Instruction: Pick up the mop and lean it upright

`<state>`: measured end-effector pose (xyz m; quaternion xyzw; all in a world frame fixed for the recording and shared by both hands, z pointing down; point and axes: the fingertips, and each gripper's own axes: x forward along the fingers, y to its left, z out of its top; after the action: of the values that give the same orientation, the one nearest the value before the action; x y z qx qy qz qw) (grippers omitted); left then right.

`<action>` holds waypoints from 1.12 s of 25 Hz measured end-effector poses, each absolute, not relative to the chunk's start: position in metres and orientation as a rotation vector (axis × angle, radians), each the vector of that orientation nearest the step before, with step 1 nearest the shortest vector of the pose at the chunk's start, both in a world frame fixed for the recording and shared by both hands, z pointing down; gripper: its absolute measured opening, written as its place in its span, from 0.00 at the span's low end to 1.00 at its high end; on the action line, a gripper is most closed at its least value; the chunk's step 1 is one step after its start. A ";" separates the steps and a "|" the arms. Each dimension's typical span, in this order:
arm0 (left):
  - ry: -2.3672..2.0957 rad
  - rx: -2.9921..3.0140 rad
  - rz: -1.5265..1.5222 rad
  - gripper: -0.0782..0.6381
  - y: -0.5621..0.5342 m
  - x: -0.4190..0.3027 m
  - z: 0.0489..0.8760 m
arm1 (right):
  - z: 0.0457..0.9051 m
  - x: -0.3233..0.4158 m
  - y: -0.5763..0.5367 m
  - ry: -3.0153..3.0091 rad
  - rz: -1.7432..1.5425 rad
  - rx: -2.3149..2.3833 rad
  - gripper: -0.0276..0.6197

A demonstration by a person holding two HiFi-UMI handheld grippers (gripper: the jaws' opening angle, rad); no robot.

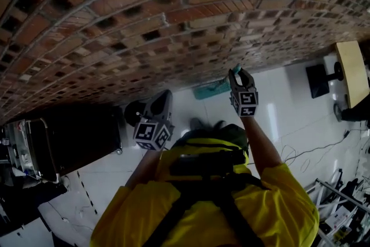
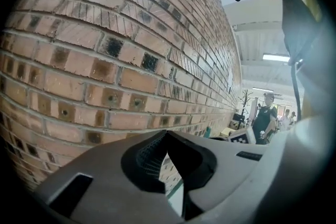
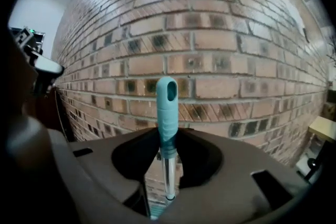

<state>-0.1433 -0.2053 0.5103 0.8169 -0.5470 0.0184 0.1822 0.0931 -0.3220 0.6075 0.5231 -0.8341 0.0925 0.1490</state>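
by brick wall (image 1: 144,20), head view: mop (image 1: 211,89) near upright, head on floor (image 1: 289,118) at wall foot, long axis running up into right gripper (image 1: 236,72). left gripper (image 1: 163,96) well apart to left, so right is nearer.
left gripper view: jaws slightly apart, nothing between, wall close ahead.
right gripper view: teal handle (image 3: 167,107) upright between jaws. jaws look loose round it, strip of wall showing beside pole. little room left toward wall.
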 end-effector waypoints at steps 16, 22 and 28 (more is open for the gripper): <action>-1.555 2.492 -0.056 0.11 -0.216 -0.130 0.440 | 0.370 0.135 -0.217 -2.697 0.058 1.590 0.22; -1.496 2.525 -0.020 0.11 -0.210 -0.117 0.451 | 0.393 0.141 -0.208 -2.647 0.122 1.593 0.22; -1.536 2.455 0.000 0.11 -0.213 -0.121 0.464 | 0.407 0.149 -0.201 -2.626 0.133 1.565 0.22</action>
<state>-0.1209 -0.2128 0.4642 0.8414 -0.5264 -0.0001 0.1224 0.1486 -0.2011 0.4067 0.5112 -0.8574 0.0433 0.0408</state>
